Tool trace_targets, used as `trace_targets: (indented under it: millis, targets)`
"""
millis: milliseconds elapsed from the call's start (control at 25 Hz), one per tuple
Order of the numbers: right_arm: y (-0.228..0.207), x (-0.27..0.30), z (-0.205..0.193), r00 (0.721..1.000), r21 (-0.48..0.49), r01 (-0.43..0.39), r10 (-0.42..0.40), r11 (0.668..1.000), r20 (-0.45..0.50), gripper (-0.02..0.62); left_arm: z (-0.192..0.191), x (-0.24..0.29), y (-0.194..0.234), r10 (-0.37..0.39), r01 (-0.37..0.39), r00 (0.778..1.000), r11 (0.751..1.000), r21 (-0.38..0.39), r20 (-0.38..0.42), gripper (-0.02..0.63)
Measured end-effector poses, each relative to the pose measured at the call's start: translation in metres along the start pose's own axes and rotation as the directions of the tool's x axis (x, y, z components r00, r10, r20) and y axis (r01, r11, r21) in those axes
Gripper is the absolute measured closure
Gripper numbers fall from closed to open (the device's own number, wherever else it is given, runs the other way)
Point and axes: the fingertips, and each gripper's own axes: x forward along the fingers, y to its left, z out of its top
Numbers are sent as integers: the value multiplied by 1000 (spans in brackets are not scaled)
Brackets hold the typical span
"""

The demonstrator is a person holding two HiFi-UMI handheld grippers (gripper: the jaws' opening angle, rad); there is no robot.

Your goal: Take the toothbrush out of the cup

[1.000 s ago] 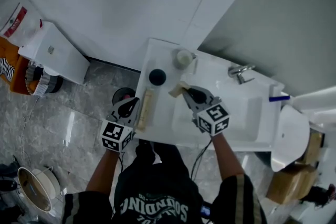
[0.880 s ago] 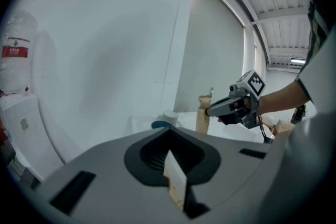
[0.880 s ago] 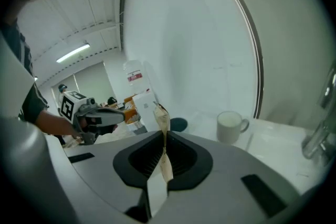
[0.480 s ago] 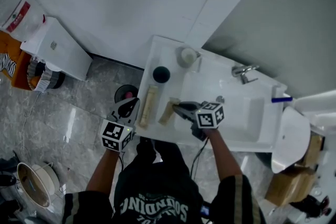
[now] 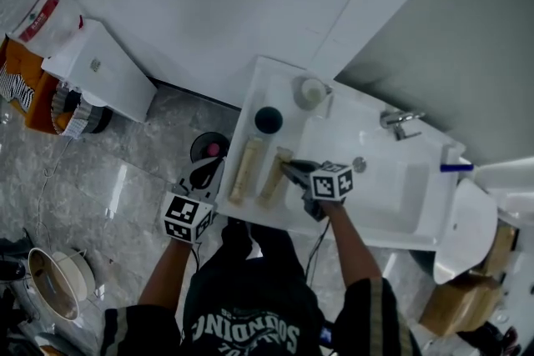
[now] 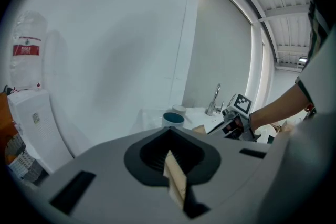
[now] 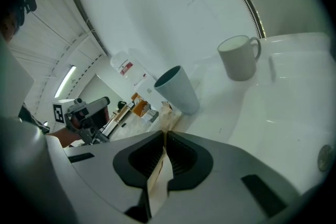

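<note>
A dark teal cup (image 5: 268, 119) stands empty on the white sink counter (image 5: 250, 96), with a white mug (image 5: 311, 92) behind it. My right gripper (image 5: 289, 170) is shut on a long tan toothbrush pack (image 5: 274, 177), held low over the counter's front, next to a second tan pack (image 5: 247, 170) that lies flat. In the right gripper view the pack (image 7: 167, 113) sticks out past the jaws (image 7: 164, 134) toward the cup (image 7: 178, 89). My left gripper (image 5: 209, 168) hovers off the counter's left edge, its jaws closed together (image 6: 169, 132) on nothing.
The basin (image 5: 392, 188) and faucet (image 5: 399, 122) lie to the right, with a blue-handled thing (image 5: 455, 167) at the far rim. On the marble floor to the left stand a white cabinet (image 5: 100, 71) and a round dark bin (image 5: 210, 149).
My right gripper has come down and forward from beside the cup, bringing the tan pack next to the one lying on the counter. The left gripper has drawn back a little.
</note>
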Motion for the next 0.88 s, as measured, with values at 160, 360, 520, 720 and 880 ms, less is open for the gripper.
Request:
trace_targets:
  millis: [160,360,520,720,880]
  targets:
    - [-14,13,-3,999,33,42,-41,999,-11,580,-3,-3,6,14,-15,1000,1000,-6,-10,609]
    - [-36,25,-10,993,50,117,-116,992,-32,580,-7,-7,12,32,-32,999,999,-11,-20,609]
    - [-45,30,-19,986,51,157,-155,986,-55,572,-9,-8,14,35,-36,999,999,-13,-28,609]
    - [-52,32,-23,974,-8,220,-220,975,-60,478,-8,-7,13,27,-27,999,1000,-8,-31,609]
    - [-56,25,-18,968,32,251,-251,967,-1,474,-8,-4,11,16,-16,999,1000,-2,-34,609]
